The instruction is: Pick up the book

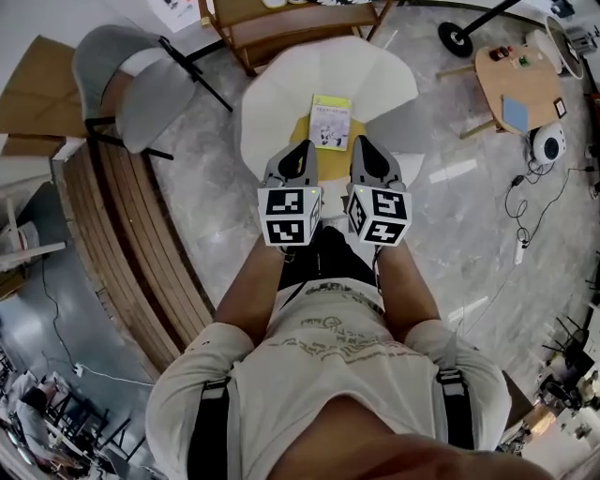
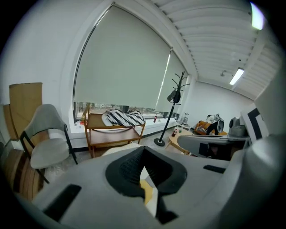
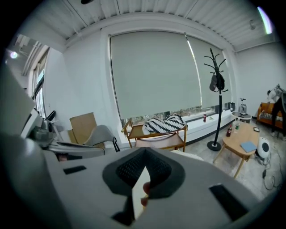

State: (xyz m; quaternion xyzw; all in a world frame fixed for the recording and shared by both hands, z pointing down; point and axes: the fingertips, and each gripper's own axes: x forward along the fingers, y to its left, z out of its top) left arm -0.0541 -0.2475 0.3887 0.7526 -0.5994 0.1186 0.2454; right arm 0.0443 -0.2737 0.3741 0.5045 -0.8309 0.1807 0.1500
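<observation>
White and round, the tabletop [image 1: 375,75] stands in front of the person. On it lies a yellow mat [image 1: 359,127], and the book [image 1: 330,122] with its yellow-green cover lies flat on this mat, near the side of the tabletop that faces the person.

The left hand-held gripper [image 1: 302,148] and the right hand-held gripper [image 1: 361,142] are side by side above that near side. Their tips point toward the book, one at each lower corner of it. Both have the jaws closed together and nothing is gripped.

Around the tabletop, the head view shows a grey chair [image 1: 122,70] to the left, a wooden shelf trolley [image 1: 281,26] behind, and a low wooden table [image 1: 516,75] to the right with a blue flat thing [image 1: 515,112] on it. The base of a coat stand [image 1: 457,39] is near this table.

The gripper views look level into the room, so they show what the head view cuts off: a black-and-white striped cloth [image 2: 124,117] on the trolley, the large window blind [image 3: 152,76], and the full height of the coat stand. The book itself does not appear in them. In the left gripper view only a narrow slice of white and yellow is visible behind the closed pads [image 2: 127,172].
</observation>
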